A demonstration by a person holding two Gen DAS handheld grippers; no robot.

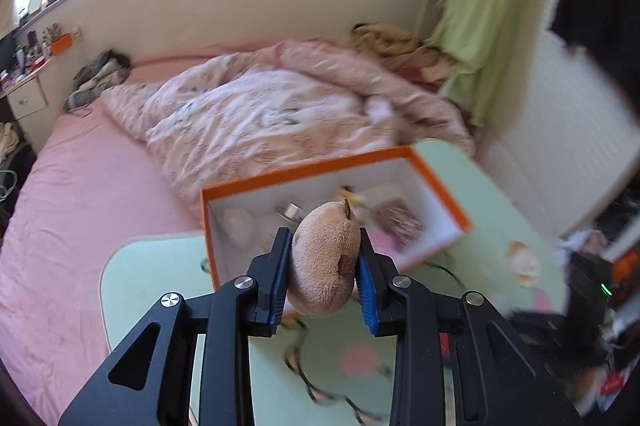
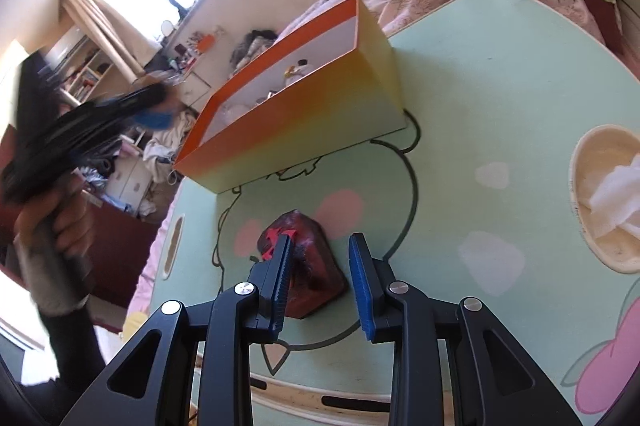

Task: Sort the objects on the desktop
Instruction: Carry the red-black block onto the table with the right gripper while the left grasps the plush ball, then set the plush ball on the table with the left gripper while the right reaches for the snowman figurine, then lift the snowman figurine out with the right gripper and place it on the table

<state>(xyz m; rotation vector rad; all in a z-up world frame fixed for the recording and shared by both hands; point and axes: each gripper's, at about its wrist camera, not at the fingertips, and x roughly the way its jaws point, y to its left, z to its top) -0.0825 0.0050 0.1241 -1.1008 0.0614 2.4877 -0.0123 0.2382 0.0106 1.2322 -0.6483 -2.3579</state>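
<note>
My left gripper [image 1: 324, 258] is shut on a tan plush toy [image 1: 324, 262], held in the air just in front of the orange-rimmed box [image 1: 304, 175]. Several small items lie inside the box, among them a white fluffy one [image 1: 240, 226] and a pinkish one [image 1: 396, 220]. In the right wrist view my right gripper [image 2: 320, 266] stands open low over the green table [image 2: 480, 86]. A dark red fuzzy object [image 2: 310, 266] lies between its fingers, close to the left one. The box [image 2: 300, 130] stands beyond it. A hand holds the blurred left gripper [image 2: 92, 130] at the left.
A cream bowl [image 2: 608, 258] with white tissue sits at the table's right edge. Behind the table is a bed with a pink quilt [image 1: 260, 114] and green cloth [image 1: 480, 6]. Clutter and shelves fill the room's left side [image 2: 120, 162].
</note>
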